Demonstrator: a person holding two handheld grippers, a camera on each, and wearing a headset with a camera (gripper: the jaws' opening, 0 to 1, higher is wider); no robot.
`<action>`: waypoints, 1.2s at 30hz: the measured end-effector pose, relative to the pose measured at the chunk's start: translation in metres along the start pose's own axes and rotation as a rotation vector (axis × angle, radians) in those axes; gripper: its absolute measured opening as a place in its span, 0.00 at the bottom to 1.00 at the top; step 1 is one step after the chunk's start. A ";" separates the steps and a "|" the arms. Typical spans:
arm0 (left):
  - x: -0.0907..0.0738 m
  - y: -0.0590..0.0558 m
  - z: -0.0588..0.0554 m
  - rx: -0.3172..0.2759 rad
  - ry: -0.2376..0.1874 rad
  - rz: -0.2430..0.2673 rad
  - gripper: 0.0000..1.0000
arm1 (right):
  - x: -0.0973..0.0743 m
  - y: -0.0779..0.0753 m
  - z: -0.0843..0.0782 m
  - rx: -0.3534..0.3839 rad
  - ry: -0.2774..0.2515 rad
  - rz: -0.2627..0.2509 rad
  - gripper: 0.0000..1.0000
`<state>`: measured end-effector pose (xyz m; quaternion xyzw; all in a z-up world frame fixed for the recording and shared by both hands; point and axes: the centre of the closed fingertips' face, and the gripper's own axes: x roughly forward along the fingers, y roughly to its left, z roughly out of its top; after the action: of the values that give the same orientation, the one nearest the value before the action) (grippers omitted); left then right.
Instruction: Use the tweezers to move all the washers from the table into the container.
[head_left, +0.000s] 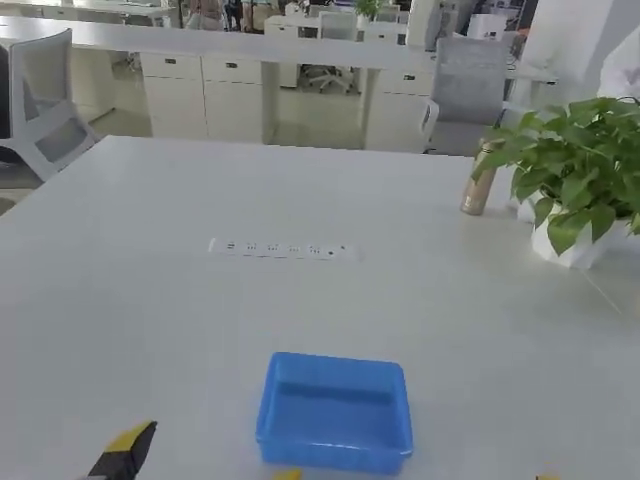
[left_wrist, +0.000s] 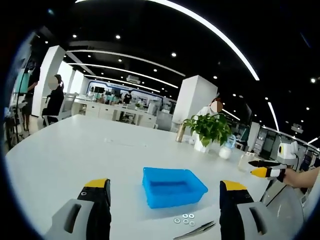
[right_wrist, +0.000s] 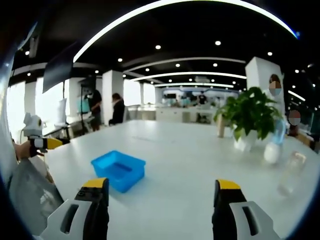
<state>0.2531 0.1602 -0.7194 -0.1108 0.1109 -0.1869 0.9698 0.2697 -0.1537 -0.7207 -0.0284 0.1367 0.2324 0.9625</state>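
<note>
The white bench (head_left: 150, 300) is observed as broad open surface, with a potted plant (head_left: 575, 170) at its right edge. The blue container (head_left: 330, 440) is found empty, ahead of the left gripper (left_wrist: 165, 185) and right gripper (right_wrist: 162, 184), both jaws spread wide. The tweezers (left_wrist: 196, 230) and a cluster of washers (left_wrist: 185, 218) are noted just on the container's near side, between the left jaws.

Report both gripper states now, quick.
Left gripper: open, holding nothing.
Right gripper: open, holding nothing.
</note>
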 end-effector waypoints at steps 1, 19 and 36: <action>-0.002 0.003 0.003 0.006 -0.015 0.017 0.92 | -0.001 -0.002 0.000 0.007 -0.002 -0.005 0.85; 0.001 -0.003 -0.001 0.076 0.000 0.013 0.90 | -0.001 -0.001 0.002 0.030 -0.022 0.026 0.83; 0.000 -0.021 -0.017 0.160 0.141 -0.086 0.75 | -0.004 -0.001 -0.012 -0.071 0.110 0.020 0.76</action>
<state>0.2418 0.1383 -0.7304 -0.0243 0.1589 -0.2437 0.9564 0.2643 -0.1577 -0.7311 -0.0738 0.1813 0.2445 0.9497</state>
